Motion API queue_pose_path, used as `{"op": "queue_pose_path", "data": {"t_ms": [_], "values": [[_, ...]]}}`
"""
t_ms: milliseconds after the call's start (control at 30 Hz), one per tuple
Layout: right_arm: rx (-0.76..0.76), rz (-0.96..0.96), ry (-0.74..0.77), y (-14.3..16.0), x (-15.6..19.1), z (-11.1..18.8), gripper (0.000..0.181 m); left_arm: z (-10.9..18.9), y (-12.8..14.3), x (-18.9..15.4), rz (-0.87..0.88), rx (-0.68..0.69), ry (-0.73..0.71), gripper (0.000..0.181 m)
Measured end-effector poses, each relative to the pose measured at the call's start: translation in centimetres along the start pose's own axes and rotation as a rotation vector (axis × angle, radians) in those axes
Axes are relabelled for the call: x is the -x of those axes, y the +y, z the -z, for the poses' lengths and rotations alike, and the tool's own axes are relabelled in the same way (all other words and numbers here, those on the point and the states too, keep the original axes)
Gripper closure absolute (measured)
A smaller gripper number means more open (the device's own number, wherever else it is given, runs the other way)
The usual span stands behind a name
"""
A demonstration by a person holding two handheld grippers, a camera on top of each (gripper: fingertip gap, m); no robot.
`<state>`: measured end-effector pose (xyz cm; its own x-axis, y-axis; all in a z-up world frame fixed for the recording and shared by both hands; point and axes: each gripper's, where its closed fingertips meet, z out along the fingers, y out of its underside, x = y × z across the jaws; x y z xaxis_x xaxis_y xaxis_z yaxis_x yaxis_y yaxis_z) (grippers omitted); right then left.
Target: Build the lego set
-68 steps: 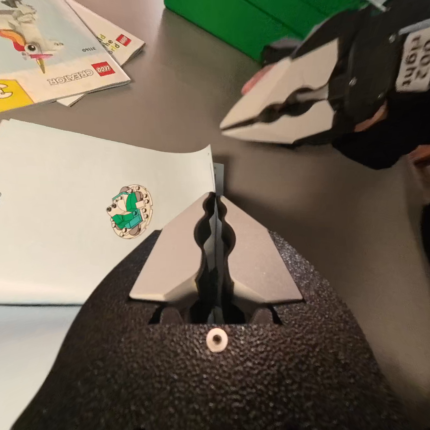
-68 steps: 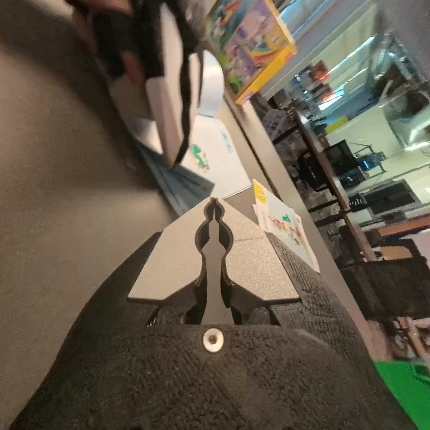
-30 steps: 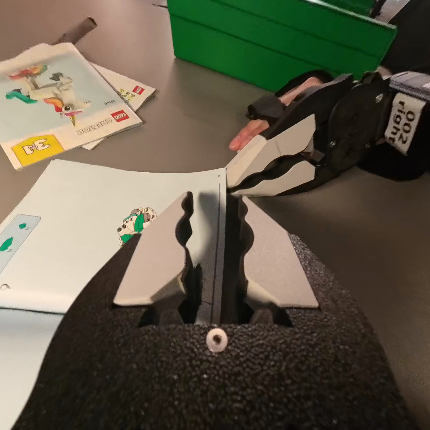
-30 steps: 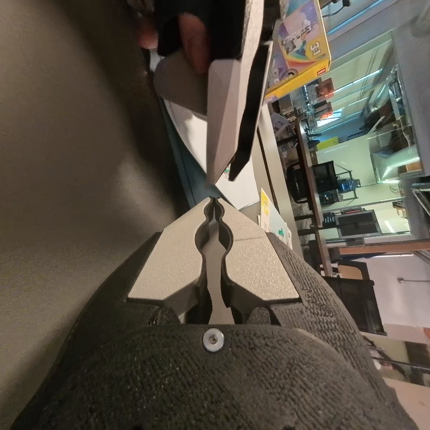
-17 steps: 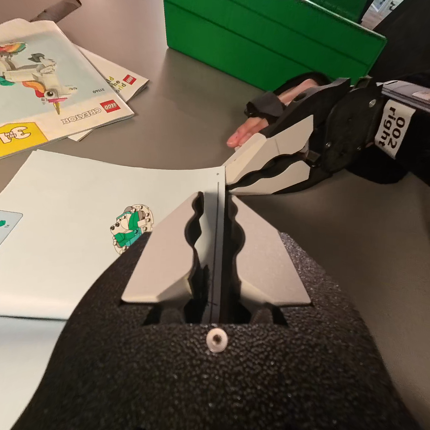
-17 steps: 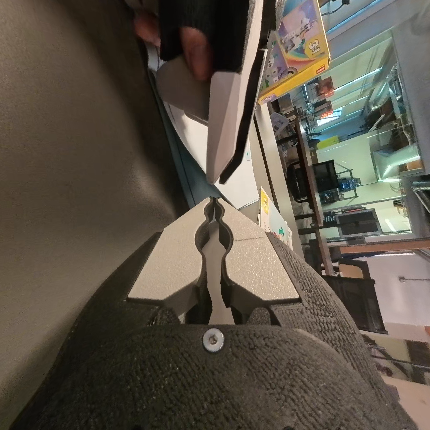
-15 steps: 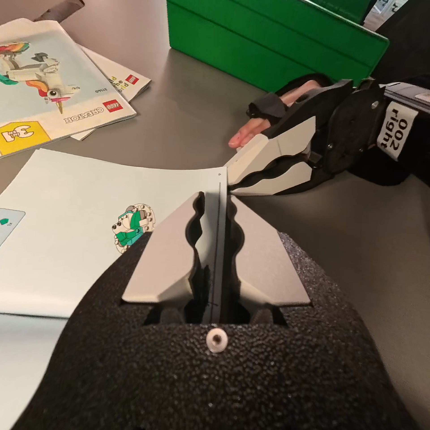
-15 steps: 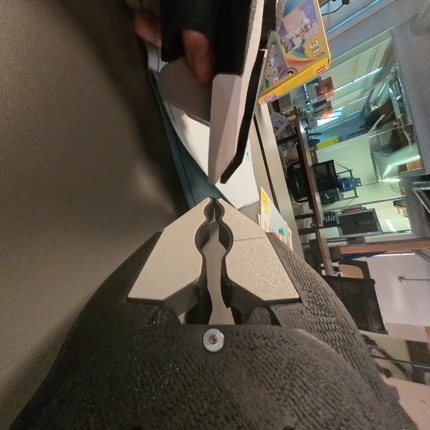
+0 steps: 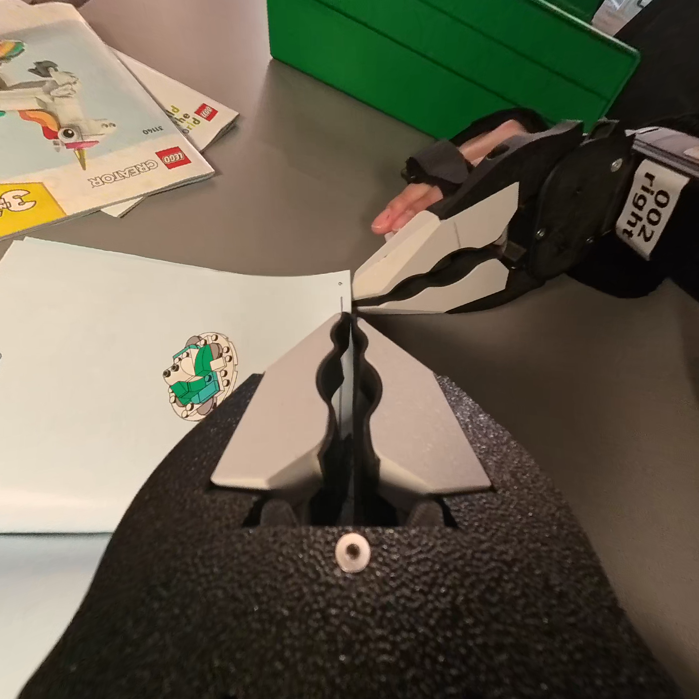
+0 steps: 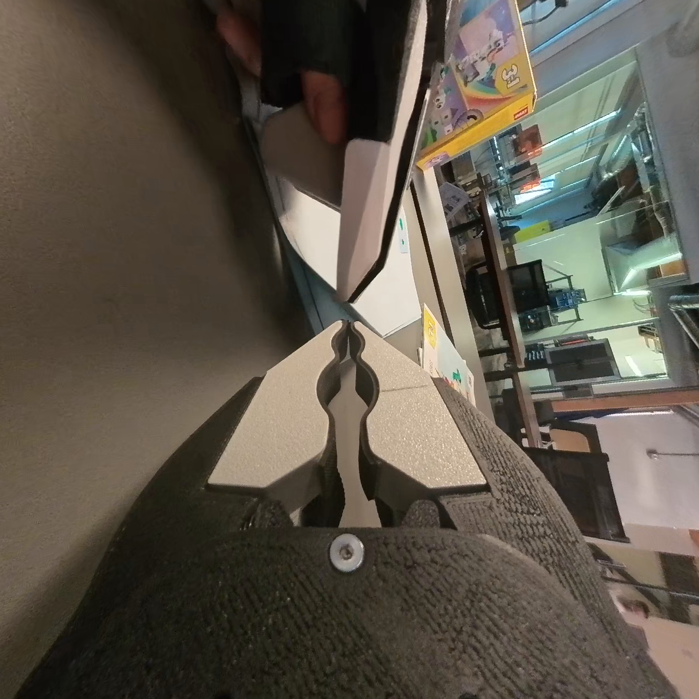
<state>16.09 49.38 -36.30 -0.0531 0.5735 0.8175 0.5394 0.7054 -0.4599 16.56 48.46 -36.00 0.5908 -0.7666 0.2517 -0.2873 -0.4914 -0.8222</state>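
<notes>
An open instruction booklet page [image 9: 113, 359], pale blue with a small green and white model picture, lies on the grey table [image 9: 548, 397]. My left gripper [image 9: 346, 321] is shut on the page's right edge, which runs between its fingers. My right gripper [image 9: 357, 299] lies low on the table with its tips against the same page corner. In the right wrist view it [image 10: 348, 329] is shut, with nothing visibly held. There the left gripper [image 10: 347, 299] hangs tip-down just beyond it over the page [image 10: 382, 302]. No loose bricks show.
A green box [image 9: 435, 56] stands at the back of the table. Two closed booklets [image 9: 94, 143] lie at the far left. A yellow and purple set box [image 10: 488, 75] stands beyond the page. A gloved hand [image 9: 435, 181] grips the right gripper. Both grippers' tips are close together, under 4 cm apart.
My left gripper opened wide around the page edge a second ago and has closed on it. My right gripper came down to the table at the page corner and stays shut.
</notes>
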Motion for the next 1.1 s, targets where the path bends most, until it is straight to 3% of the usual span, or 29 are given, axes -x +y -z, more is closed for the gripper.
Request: {"op": "queue_pose_path", "data": {"t_ms": [33, 367, 633, 900, 1100], "values": [[0.0, 0.0, 0.0, 0.0, 0.0, 0.0, 0.181, 0.0, 0.0, 0.0, 0.012, -0.002, 0.007, 0.181], [0.004, -0.002, 0.008, 0.1, -0.1, 0.0, 0.181, 1.2, -1.3, -0.3, 0.2, -0.119, 0.161, 0.181], [0.011, 0.007, 0.039, 0.2, -0.6, 0.0, 0.181, 1.3, -1.2, -0.3, 0.317, -0.115, 0.253, 0.181], [0.088, -0.108, 0.176, 2.1, -3.6, 0.5, 0.181, 1.4, -1.3, -0.1, 0.336, -0.129, 0.255, 0.181], [0.052, -0.115, 0.099, 1.3, -2.4, 0.2, 0.181, 1.6, -1.4, -0.3, 0.335, -0.139, 0.272, 0.181]]}}
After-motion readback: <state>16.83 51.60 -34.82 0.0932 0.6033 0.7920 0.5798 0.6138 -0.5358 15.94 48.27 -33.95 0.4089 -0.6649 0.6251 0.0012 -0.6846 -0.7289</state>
